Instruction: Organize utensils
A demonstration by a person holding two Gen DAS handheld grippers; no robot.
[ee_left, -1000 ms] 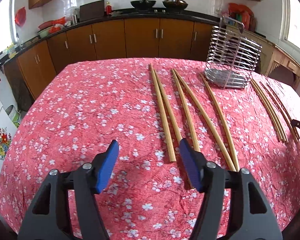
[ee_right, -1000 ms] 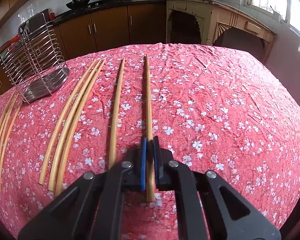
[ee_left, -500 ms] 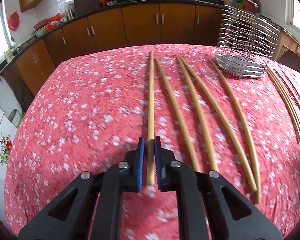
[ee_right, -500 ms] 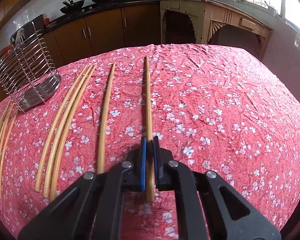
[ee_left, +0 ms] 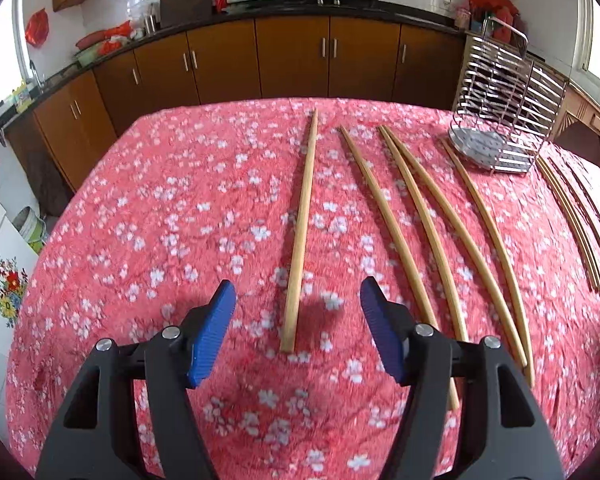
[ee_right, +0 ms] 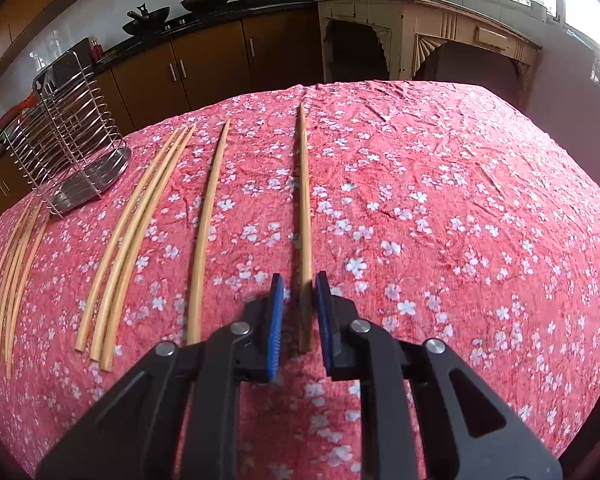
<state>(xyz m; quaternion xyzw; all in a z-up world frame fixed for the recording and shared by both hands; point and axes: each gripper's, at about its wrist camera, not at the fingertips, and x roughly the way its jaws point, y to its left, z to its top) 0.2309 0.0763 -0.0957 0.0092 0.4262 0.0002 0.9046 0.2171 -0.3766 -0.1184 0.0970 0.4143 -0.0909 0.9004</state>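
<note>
Two wrist views over a tabletop covered by a red cloth printed with white blossoms (ee_left: 172,216). The left gripper (ee_left: 298,326), which half a second earlier was clamped on the leftmost long pale wooden chopstick (ee_left: 302,216), now has its blue-padded jaws opening wide; that stick lies free on the cloth between them, touching neither pad, and set apart from the four neighbouring pale wooden chopsticks (ee_left: 416,216) fanned to its right. The right gripper (ee_right: 300,314), shut on the rightmost long wooden chopstick (ee_right: 305,200) until a moment ago, has jaws just beginning to open: the gap is narrow, and the stick rests on the cloth between the pads with a sliver of clearance on each side. Further pale sticks (ee_right: 140,232) lie to its left. The wire-and-steel utensil rack (ee_left: 500,120) stands at the far side of the tabletop, between the two groups, with no chopstick visibly in it. Interpretation: both hands appear to have finished a repositioning release, spacing or straightening single sticks rather than loading the rack; transfer of the chopsticks into the rack probably remains wholly undone.
</note>
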